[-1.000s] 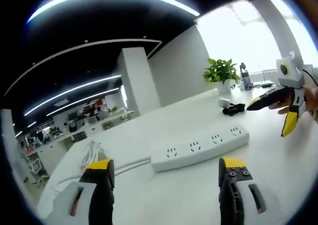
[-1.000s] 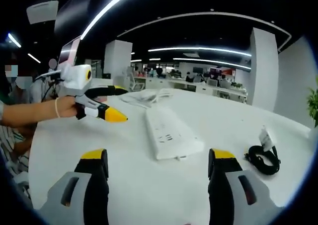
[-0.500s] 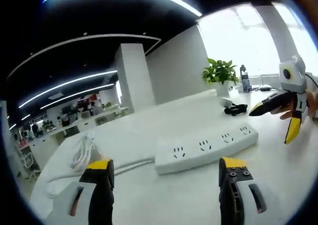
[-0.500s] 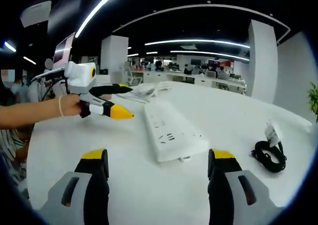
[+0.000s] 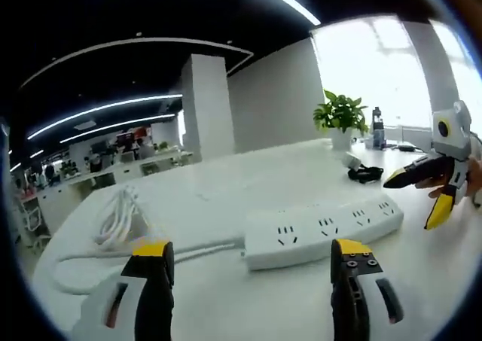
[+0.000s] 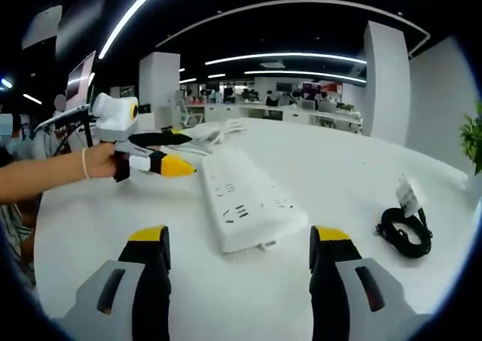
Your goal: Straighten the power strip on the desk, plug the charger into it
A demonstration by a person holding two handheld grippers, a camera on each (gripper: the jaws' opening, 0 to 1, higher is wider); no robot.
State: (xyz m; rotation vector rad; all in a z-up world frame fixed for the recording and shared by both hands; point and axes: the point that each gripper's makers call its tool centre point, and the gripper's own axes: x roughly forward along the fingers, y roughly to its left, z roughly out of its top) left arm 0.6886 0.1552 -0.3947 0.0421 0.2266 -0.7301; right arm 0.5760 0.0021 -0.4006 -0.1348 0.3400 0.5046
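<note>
Long white plastic power strip (image 5: 322,232) flat on white desk (image 5: 226,296) — long axis crosswise to left gripper (image 5: 248,260), just ahead of its spread, empty jaws. Right gripper (image 6: 235,245) faces strip's end-on, jaws apart too, holding nothing. Black coiled charger cable with white plug (image 6: 405,222) well off right. Both grippers near strip, neither touching — left looks nearer to strip's cord end.

White desk (image 6: 354,168) bears power strip (image 6: 241,205), charger (image 6: 405,224), plant (image 5: 340,115).
</note>
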